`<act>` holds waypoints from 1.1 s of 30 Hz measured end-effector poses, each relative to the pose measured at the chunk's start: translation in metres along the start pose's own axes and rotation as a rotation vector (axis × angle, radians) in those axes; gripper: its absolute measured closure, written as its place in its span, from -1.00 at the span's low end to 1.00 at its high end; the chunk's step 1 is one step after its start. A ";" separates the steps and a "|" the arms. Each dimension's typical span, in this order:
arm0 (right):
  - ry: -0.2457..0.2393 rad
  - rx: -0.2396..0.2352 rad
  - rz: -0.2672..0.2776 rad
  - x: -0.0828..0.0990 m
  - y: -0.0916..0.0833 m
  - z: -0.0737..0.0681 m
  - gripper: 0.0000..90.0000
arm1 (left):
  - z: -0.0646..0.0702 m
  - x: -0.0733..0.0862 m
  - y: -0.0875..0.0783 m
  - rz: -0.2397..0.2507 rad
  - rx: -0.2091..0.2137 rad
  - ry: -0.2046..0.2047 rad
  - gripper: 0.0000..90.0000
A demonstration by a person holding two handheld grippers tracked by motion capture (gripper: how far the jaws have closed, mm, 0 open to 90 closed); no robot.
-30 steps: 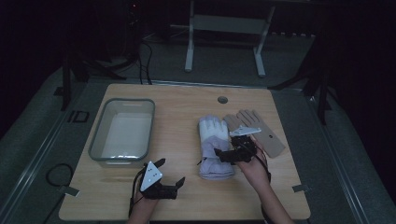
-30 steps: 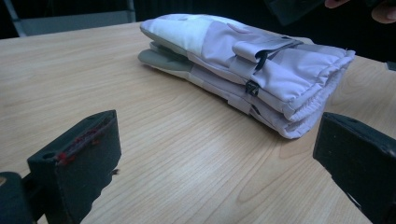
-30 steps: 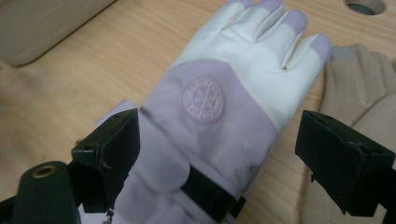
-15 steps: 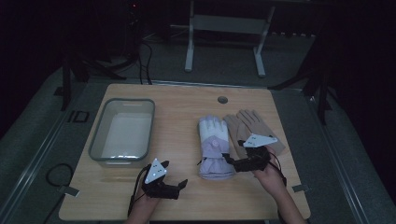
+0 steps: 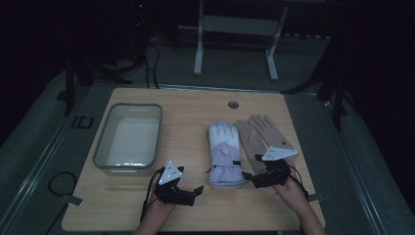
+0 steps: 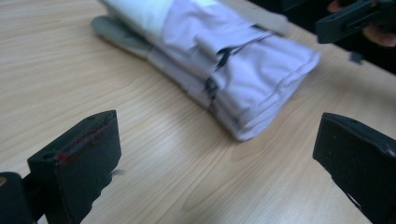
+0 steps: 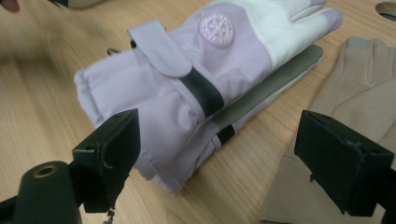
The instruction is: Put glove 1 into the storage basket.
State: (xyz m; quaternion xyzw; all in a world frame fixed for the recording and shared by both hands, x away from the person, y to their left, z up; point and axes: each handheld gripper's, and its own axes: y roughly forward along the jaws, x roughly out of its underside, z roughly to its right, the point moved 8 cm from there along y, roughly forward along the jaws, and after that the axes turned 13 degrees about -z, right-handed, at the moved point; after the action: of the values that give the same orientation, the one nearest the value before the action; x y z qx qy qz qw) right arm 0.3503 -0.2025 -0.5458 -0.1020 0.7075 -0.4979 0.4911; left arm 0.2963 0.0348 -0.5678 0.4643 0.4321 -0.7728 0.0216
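A lilac and white padded glove pair lies stacked in the middle of the wooden table, cuffs toward me. Beside it on the right lies a tan knit glove pair. My left gripper rests near the front edge, left of the lilac cuff, jaws wide open and empty. My right gripper sits at the tan gloves' cuff, right of the lilac gloves, open and empty too. In the left gripper view the right gripper shows beyond the cuff.
A clear plastic bin stands at the left of the table. A round cable hole is near the far edge. A metal stand is on the floor behind the table.
My right gripper has drawn back from on top of the gloves toward the front edge, beside their cuffs. The left gripper has shifted slightly.
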 end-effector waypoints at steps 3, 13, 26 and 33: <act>0.050 0.000 0.013 -0.004 -0.003 0.002 -0.76 | 0.001 -0.011 -0.002 0.003 0.002 0.009 -0.97; 0.126 0.012 0.046 -0.023 -0.006 0.015 -0.28 | 0.003 -0.046 0.005 -0.041 0.012 0.000 -0.97; 0.270 -0.062 0.026 -0.041 0.022 0.030 0.07 | 0.005 -0.068 0.044 -0.188 -0.023 -0.114 -0.51; 0.402 -0.215 -0.039 -0.024 0.046 0.032 0.10 | 0.001 -0.040 0.075 -0.315 0.009 -0.201 -0.48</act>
State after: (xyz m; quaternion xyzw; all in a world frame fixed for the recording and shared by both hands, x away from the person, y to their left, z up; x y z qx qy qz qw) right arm 0.4042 -0.1843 -0.5692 -0.0661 0.8379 -0.4396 0.3166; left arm 0.3510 -0.0276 -0.5864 0.3114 0.4916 -0.8112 -0.0584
